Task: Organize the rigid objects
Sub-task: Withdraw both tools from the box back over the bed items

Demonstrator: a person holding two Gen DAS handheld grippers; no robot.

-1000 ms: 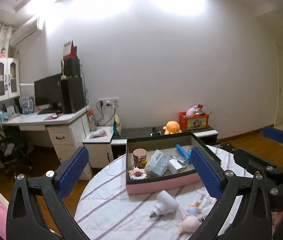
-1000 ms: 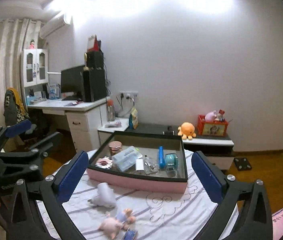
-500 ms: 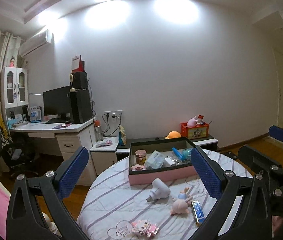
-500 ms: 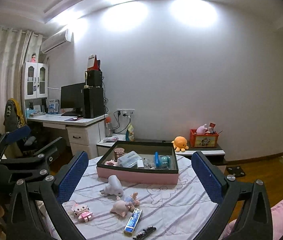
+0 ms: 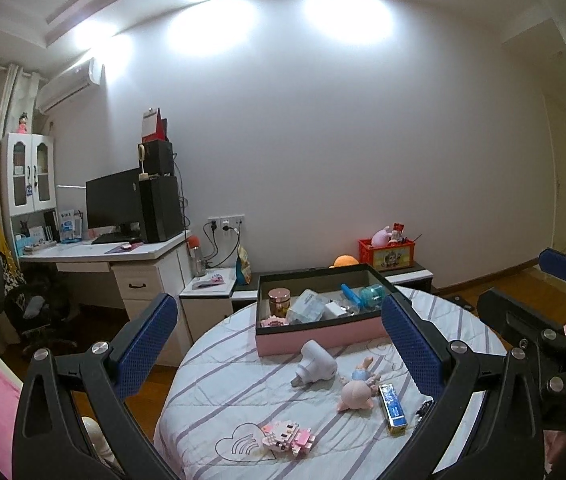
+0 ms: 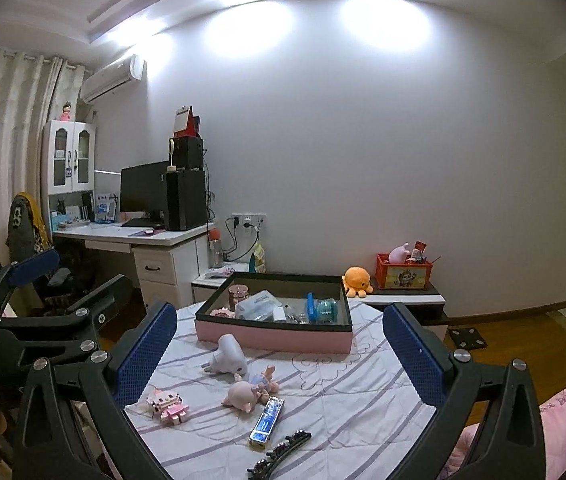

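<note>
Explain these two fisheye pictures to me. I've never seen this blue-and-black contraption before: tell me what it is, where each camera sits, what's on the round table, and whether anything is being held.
There is no robot arm here. A person holds a two-finger gripper in each hand, and a small camera on each one looks forward between its fingers. One picture comes from the left gripper, the other from the right gripper. Each also catches its partner at the edge of the view.

Both sets of jaws stand wide open and hold nothing.

On the round table, under a striped cloth, sits a pink box that already holds several small items. Loose in front of it lie a white charger plug, a pink doll, a pink block figure, a blue rectangular tin and a black hair clip.
</note>
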